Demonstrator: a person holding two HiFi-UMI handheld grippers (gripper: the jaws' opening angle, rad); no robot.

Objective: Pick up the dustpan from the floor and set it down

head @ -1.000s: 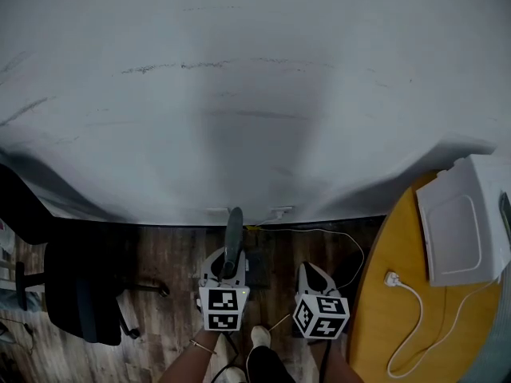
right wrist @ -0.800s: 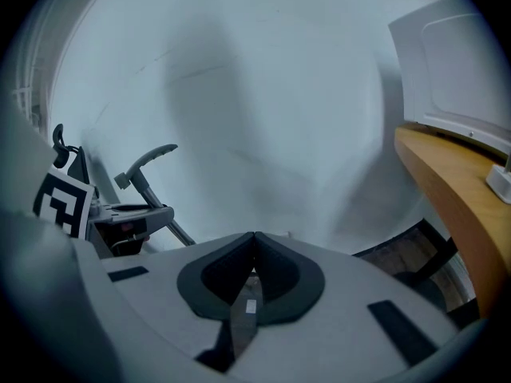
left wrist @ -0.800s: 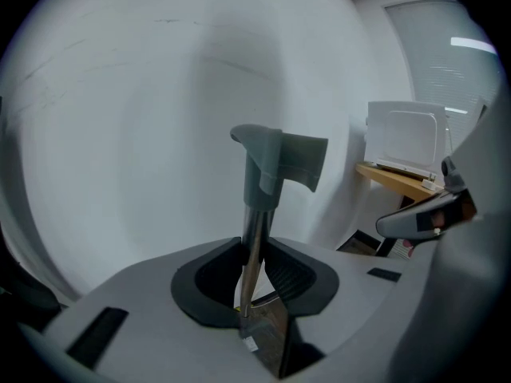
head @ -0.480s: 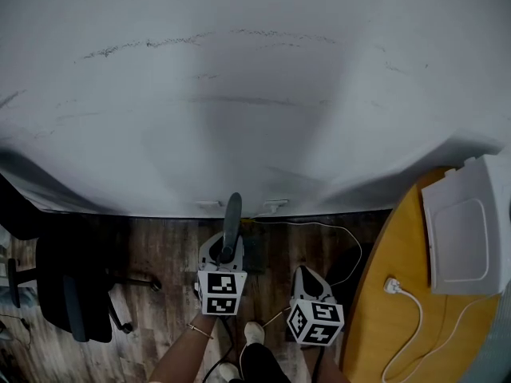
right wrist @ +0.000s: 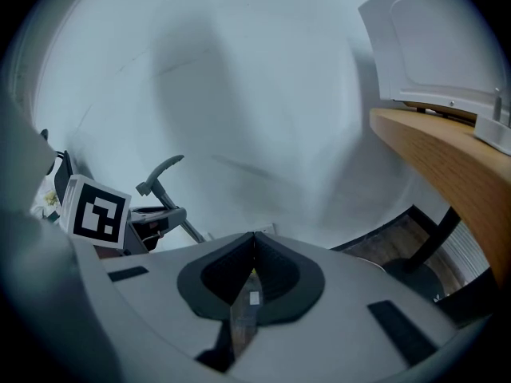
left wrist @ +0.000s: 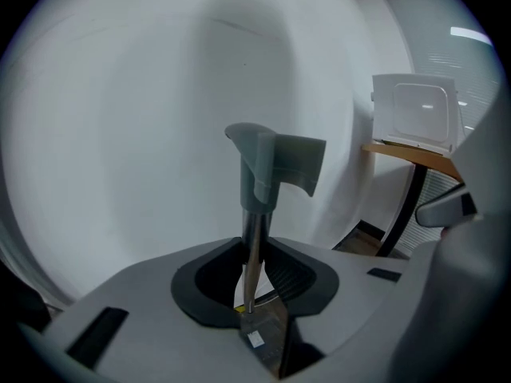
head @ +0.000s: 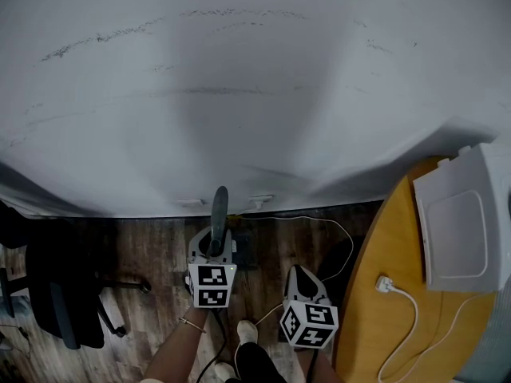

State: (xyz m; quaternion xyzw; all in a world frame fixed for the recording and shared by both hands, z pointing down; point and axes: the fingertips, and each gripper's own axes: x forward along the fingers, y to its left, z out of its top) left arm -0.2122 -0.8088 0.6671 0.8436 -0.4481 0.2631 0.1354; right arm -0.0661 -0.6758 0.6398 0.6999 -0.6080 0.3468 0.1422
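Observation:
The dustpan's grey handle (head: 218, 210) stands upright on a thin metal rod (left wrist: 253, 250), close to the white wall. My left gripper (head: 211, 250) is shut on that rod just under the grey grip (left wrist: 267, 162). The pan is hidden below the gripper in the head view. My right gripper (head: 299, 282) hangs beside it on the right, over the wooden floor, shut with nothing between its pads (right wrist: 254, 250). In the right gripper view the left gripper's marker cube (right wrist: 97, 210) and the dustpan handle (right wrist: 160, 174) show at the left.
A black office chair (head: 60, 294) stands on the left. On the right is a round wooden table (head: 383, 325) with a white device (head: 459, 222) and a white plug with its cable (head: 387, 284). A wall socket (head: 259, 202) and a cable lie along the skirting.
Both grippers have sunk toward the floor and drifted a little left in the head view. The left one still holds the dustpan handle.

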